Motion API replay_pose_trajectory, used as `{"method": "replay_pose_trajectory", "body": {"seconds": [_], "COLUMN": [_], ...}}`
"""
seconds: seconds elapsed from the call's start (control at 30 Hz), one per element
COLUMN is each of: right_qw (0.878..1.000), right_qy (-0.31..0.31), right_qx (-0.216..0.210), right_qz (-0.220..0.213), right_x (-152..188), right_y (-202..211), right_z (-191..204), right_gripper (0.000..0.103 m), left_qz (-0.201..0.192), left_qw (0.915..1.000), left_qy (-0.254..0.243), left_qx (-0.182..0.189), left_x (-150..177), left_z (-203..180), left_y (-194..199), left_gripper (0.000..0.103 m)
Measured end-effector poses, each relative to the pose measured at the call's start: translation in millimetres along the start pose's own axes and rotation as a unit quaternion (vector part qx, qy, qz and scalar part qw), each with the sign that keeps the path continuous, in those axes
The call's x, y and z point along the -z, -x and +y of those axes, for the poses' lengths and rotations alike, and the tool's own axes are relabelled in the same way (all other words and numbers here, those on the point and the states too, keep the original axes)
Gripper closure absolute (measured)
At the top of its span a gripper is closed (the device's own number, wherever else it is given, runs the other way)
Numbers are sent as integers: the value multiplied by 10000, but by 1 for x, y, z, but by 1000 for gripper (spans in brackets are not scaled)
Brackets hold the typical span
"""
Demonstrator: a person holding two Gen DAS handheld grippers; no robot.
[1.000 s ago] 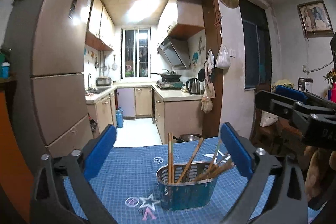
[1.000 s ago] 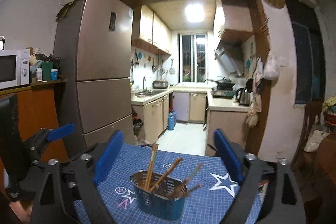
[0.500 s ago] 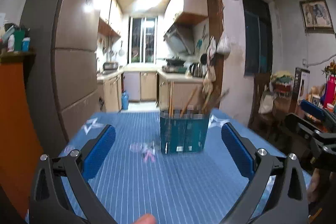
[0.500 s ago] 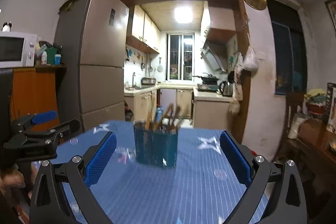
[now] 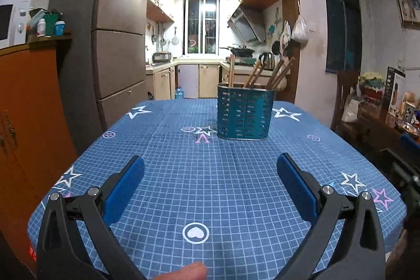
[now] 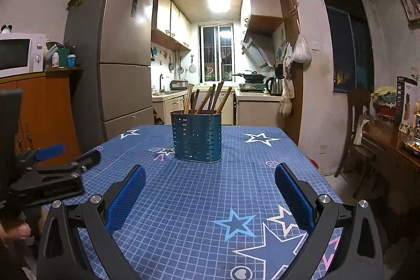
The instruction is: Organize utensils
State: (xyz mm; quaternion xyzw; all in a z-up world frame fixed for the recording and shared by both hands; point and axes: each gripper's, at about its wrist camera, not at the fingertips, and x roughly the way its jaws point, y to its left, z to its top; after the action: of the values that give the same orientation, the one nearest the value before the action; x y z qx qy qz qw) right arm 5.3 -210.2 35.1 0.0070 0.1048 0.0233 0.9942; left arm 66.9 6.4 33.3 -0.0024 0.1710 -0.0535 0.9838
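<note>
A blue perforated metal utensil holder (image 5: pixel 244 114) stands upright on the far half of the blue star-patterned tablecloth (image 5: pixel 210 175). Several wooden chopsticks (image 5: pixel 256 74) lean inside it. It also shows in the right wrist view (image 6: pixel 197 139) with the chopsticks (image 6: pixel 207 97). My left gripper (image 5: pixel 210 169) is open and empty, low over the near part of the table, well back from the holder. My right gripper (image 6: pixel 210 177) is open and empty, also back from the holder. The left gripper also shows at the left edge of the right wrist view (image 6: pixel 50 167).
A tall refrigerator (image 5: pixel 115 43) and an orange cabinet (image 5: pixel 29 106) stand left of the table. A wooden chair (image 6: pixel 357 127) and a cluttered side table (image 6: pixel 393 138) stand to the right. The kitchen doorway lies beyond the table's far edge.
Both grippers have pulled back and down from just above the holder to the near side of the table. The holder now stands farther off. Both stayed open.
</note>
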Motion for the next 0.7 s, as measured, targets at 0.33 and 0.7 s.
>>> {"method": "replay_pose_trajectory", "body": {"seconds": [0.33,0.7], "right_qw": [9997,9984], "right_qy": [69,79], "right_qx": [252,438], "right_qz": [-7,-343], "right_x": [20,42], "right_y": [5,20], "right_z": [10,11], "right_gripper": [5,5], "left_qz": [-172,-525], "left_qw": [9993,9985], "left_qy": [179,32], "left_qx": [-267,-150], "left_x": [5,18], "left_z": [20,7], "left_y": [27,51], "left_gripper": [6,6]}}
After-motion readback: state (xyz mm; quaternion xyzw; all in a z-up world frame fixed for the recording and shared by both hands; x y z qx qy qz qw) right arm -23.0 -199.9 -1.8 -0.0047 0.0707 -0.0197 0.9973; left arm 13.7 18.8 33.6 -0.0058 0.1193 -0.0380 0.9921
